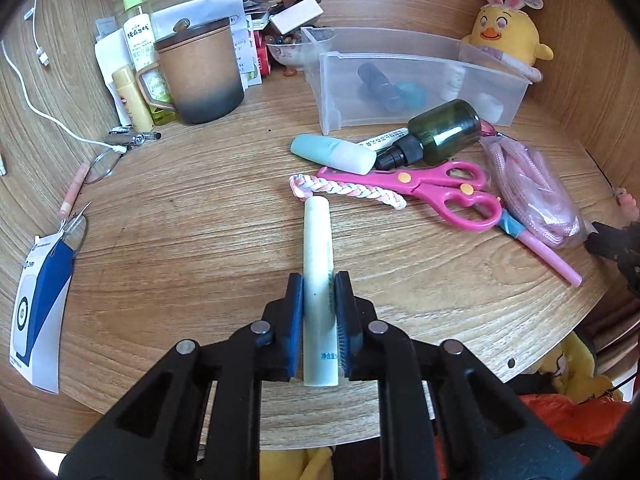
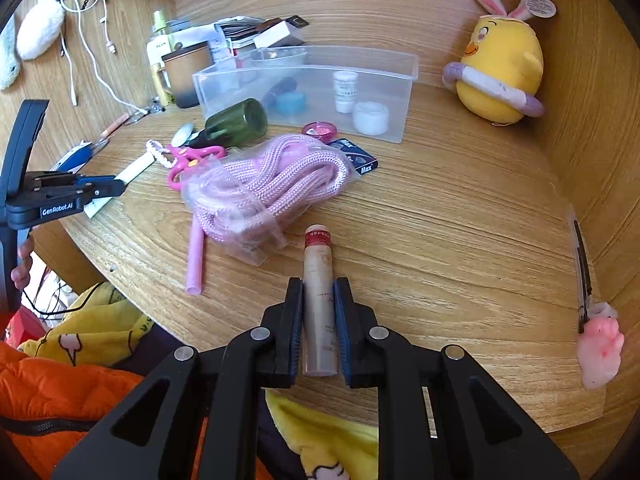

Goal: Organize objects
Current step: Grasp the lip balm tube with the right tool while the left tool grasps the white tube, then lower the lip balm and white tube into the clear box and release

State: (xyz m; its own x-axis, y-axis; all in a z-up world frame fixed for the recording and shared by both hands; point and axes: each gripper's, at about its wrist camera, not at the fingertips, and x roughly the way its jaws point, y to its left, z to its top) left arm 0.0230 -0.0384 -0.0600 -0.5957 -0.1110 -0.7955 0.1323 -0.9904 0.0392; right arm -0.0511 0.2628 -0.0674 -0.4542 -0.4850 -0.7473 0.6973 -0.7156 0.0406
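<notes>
Left tool (image 1: pixel 318 300): closed on pale green tube (image 1: pixel 318 264), pads clamped around its lower half, far end pointing toward the clutter; whether lifted clear of the tabletop (image 1: pixel 192 216) or resting on it, cannot tell. Right tool (image 2: pixel 318 304): closed on beige tube with red band (image 2: pixel 318 280), grip around mid-body.

Judged step: carry both tubes to the clear plastic bin (image 1: pixel 420 80). Best done one at a time. Lift clear before travelling. Pass the left tube above pink scissors (image 1: pixel 440 188) and dark green bottle (image 1: pixel 440 128), both lying just before the bin. Route the right tube past bagged pink rope (image 2: pixel 272 184). Release low inside the walls, not over the rim.

Hard to make out: bin contents blurred through frosted wall, a dark bottle, a blue shape, white jars. Free floor space inside unclear. Tube lettering too small to read. Near ends of both tubes partly hidden between the pads. Far corner stack behind brown mug (image 1: pixel 200 76) a jumble of packets.
</notes>
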